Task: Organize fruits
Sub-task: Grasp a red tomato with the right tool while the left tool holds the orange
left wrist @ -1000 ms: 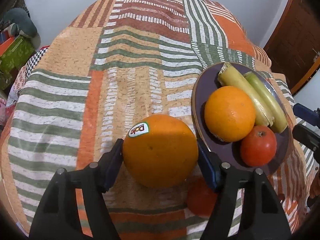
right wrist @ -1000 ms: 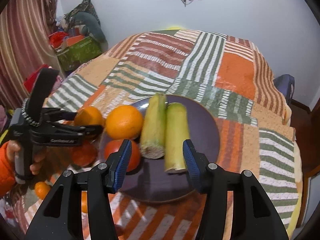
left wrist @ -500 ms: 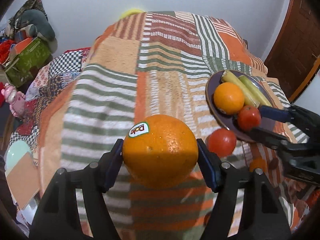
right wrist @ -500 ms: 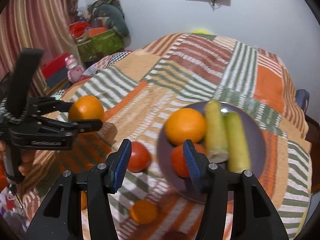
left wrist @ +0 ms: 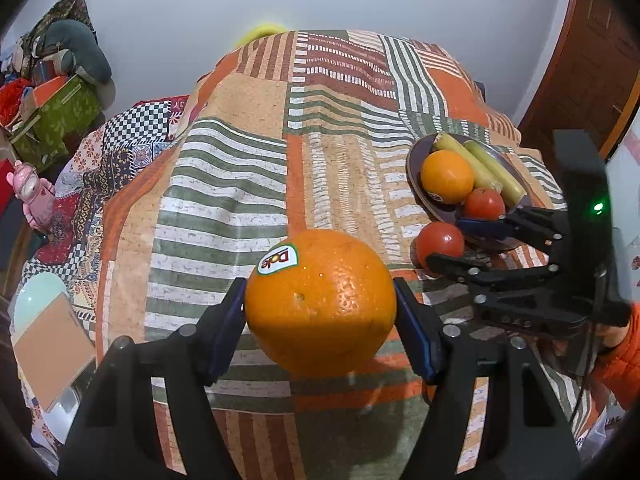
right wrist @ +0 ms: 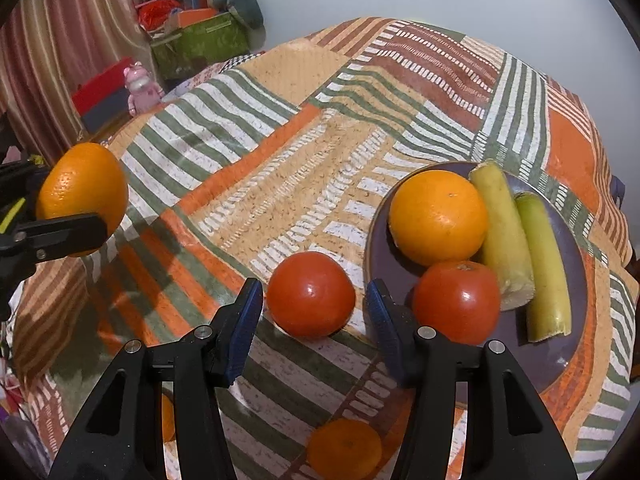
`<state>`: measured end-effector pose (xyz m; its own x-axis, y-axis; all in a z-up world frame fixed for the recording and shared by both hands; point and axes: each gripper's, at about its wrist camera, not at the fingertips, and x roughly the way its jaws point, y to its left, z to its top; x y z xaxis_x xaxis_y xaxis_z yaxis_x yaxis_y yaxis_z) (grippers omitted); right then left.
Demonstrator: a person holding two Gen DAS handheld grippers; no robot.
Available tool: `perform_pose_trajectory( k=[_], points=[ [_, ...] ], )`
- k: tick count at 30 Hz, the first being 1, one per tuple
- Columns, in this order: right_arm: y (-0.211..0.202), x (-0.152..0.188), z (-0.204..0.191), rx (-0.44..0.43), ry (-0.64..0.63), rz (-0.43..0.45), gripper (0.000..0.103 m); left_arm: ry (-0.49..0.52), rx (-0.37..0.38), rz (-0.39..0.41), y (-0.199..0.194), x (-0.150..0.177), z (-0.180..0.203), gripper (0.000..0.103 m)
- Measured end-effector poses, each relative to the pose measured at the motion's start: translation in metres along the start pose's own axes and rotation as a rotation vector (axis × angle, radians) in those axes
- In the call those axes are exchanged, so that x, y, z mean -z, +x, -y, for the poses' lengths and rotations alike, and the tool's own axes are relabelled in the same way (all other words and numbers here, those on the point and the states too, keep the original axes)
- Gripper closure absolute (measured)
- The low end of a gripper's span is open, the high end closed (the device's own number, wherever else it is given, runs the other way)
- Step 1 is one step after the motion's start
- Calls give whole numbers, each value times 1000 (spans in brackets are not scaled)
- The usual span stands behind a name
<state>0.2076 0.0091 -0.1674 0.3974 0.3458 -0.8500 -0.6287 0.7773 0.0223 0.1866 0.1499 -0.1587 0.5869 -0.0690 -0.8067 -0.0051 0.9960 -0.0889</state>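
My left gripper (left wrist: 320,316) is shut on a large orange (left wrist: 320,304) with a Dole sticker and holds it above the patchwork cloth; the orange also shows in the right wrist view (right wrist: 82,196). My right gripper (right wrist: 314,308) is open, its jaws on either side of a loose red tomato (right wrist: 311,294) lying on the cloth left of the dark plate (right wrist: 560,360). The plate holds an orange (right wrist: 438,216), a tomato (right wrist: 456,300) and two banana pieces (right wrist: 520,248). The right gripper also shows in the left wrist view (left wrist: 452,242).
A small orange (right wrist: 344,448) lies on the cloth under my right gripper, and another small orange fruit (right wrist: 168,416) shows behind its left finger. A green box (right wrist: 200,44) and a pink toy (right wrist: 140,88) stand beyond the table's far left edge.
My left gripper has drawn back and up from the plate with the orange. My right gripper has shifted left from over the plate and now straddles the loose tomato.
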Motion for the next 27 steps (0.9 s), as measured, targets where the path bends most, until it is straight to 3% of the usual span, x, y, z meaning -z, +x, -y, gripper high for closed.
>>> perform_pose_trajectory(
  k=[9, 11, 15, 27],
  points=[
    [13, 0, -8, 23, -34, -51, 53, -21, 18, 1, 2, -3, -2, 33],
    [12, 0, -7, 26, -35, -49, 57, -24, 20, 3, 2, -3, -1, 34],
    [9, -1, -1, -1, -12, -43, 57, -22, 20, 9, -2, -5, 1, 34],
    [-52, -3, 16, 3, 34, 98, 58, -9, 27, 52, -20, -19, 23, 33]
  ],
)
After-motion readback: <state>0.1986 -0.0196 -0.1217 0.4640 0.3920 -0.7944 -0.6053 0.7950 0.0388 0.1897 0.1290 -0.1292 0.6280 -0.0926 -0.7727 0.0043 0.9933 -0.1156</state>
